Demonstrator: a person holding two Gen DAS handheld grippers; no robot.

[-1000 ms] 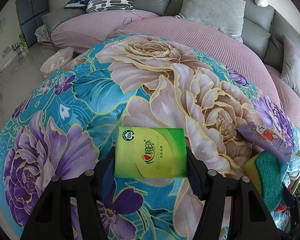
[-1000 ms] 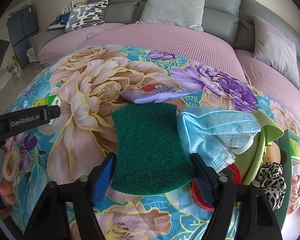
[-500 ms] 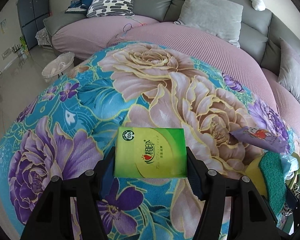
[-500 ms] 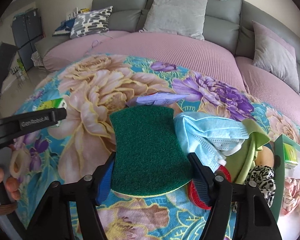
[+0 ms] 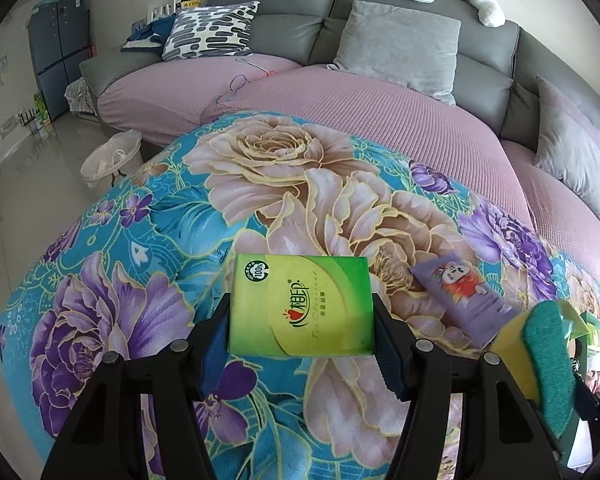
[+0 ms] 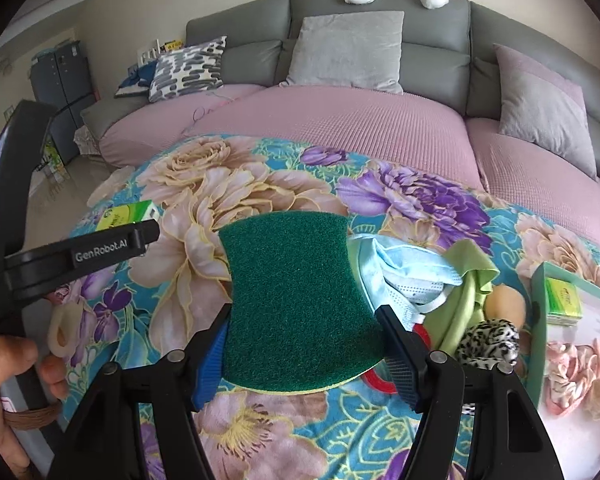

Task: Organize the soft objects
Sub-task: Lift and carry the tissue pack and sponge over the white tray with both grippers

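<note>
Left tongs (image 5: 302, 338) clamped green tissue pack (image 5: 300, 304), right tongs (image 6: 304, 350) clamped green scouring sponge (image 6: 296, 304); both held clear above floral cloth (image 5: 140, 240), presumably for sorting into tray (image 6: 540, 320).

surface: floral blanket (image 5: 148, 216) — on it: purple packet (image 5: 464, 300) | face masks (image 6: 408, 272)

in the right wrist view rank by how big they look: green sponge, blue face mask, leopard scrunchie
1. green sponge, though it sits closest to the camera, so its lead is unsure
2. blue face mask
3. leopard scrunchie
</note>
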